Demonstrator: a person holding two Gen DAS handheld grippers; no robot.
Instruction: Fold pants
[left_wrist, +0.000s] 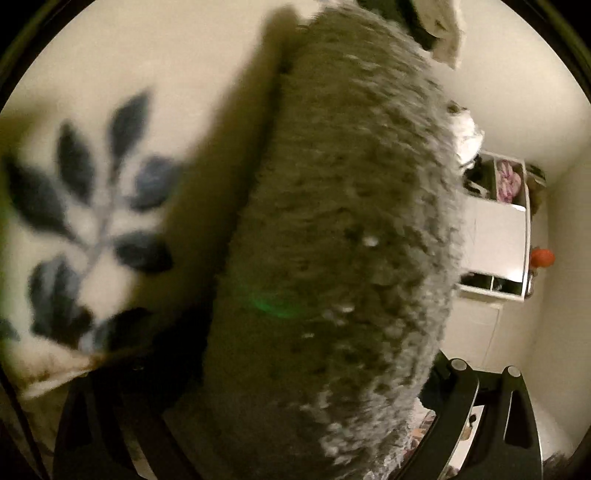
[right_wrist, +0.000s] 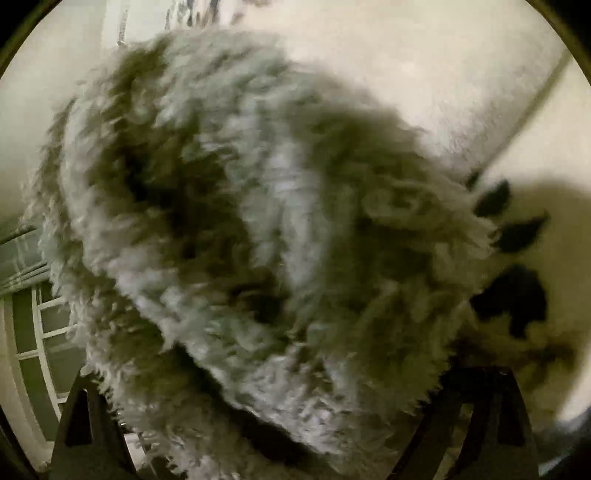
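A cream blanket (left_wrist: 122, 85) printed with dark blue leaves (left_wrist: 74, 206) is spread over the left side of the left wrist view, and the same leaf print (right_wrist: 513, 291) can be made out at the right edge of the right wrist view. A white shelf unit (left_wrist: 498, 229) is seen against a pale wall, with pinkish stuff (left_wrist: 509, 181) stuffed in one cubby and something orange (left_wrist: 542, 256) just beside it. A white-framed window (right_wrist: 40, 325) is glimpsed low on the left, pretty blurry.

Cream walls (left_wrist: 517, 110), white shelf unit (left_wrist: 495, 243).
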